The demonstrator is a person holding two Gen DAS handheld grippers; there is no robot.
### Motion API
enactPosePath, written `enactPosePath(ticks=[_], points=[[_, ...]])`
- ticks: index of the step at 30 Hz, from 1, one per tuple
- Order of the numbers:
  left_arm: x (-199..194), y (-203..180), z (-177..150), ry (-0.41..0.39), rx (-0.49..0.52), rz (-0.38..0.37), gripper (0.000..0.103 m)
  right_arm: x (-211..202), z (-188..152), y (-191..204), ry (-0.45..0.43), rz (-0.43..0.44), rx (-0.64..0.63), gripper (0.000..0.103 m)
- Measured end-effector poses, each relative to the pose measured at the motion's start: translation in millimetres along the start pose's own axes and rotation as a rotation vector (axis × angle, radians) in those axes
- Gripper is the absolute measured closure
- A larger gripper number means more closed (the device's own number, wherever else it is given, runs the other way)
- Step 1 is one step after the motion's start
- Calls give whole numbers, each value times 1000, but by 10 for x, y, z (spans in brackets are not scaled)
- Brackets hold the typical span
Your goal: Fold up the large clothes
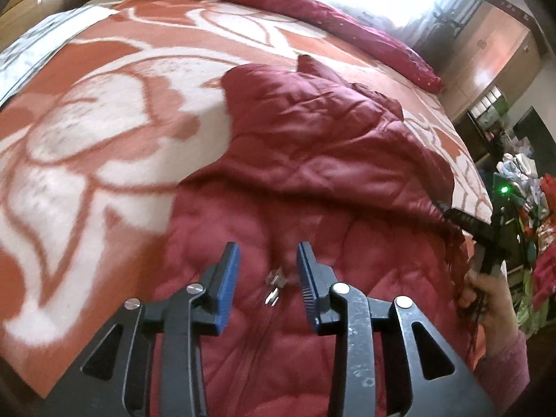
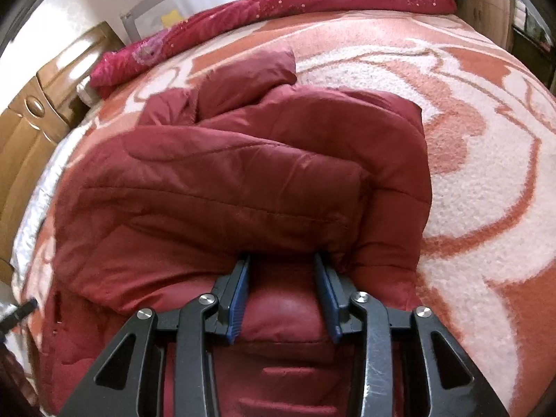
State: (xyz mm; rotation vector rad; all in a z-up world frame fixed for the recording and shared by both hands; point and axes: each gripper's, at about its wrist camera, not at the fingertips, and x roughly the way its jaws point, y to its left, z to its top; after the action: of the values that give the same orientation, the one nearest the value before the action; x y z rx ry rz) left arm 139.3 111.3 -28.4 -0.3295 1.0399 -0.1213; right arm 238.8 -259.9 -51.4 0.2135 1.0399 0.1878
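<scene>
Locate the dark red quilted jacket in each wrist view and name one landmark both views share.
Left wrist: jacket fills centre and lower right, under the gripper.
Right wrist: jacket fills centre and left.
Shared landmark: the orange-and-white patterned blanket beneath it.

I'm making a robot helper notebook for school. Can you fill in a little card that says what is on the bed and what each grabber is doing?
garment: dark red quilted jacket, partly folded, puffy
surface: bed with orange and white patterned blanket
far edge of bed: red duvet, bunched
left gripper: open, above the jacket, nothing between its fingers
right gripper: closed on a thick fold of the jacket
zipper pull: on the jacket below the left gripper
room: wooden cupboard beside the bed
</scene>
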Motion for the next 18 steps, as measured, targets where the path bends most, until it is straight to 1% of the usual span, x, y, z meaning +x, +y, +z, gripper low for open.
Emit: enactPosePath(ticks=[3, 5, 7, 8, 11, 13, 15, 18], points=[[-106, 161, -117, 1, -15, 17, 69, -181, -52, 14, -22, 8, 18, 63], [-157, 278, -200, 5, -21, 37, 65, -316, -113, 25, -38, 21, 21, 60], [-186, 348, -278, 13, -23, 48, 64, -452, -202, 42, -46, 34, 13, 55], [-194, 380, -306, 17, -24, 51, 64, -497, -237, 52, -48, 37, 9, 54], [-227, 438, -410, 25, -33, 48, 64, -674, -414, 62, -50, 50, -3, 51], [-229, 466, -467, 30, -41, 40, 59, -794, -577, 37, -45, 62, -3, 47], [-225, 469, -508, 30, -40, 37, 57, -865, -687, -4, -40, 64, -1, 46], [-194, 450, -554, 47, -26, 34, 57, -1009, -893, -78, -30, 71, 7, 45]])
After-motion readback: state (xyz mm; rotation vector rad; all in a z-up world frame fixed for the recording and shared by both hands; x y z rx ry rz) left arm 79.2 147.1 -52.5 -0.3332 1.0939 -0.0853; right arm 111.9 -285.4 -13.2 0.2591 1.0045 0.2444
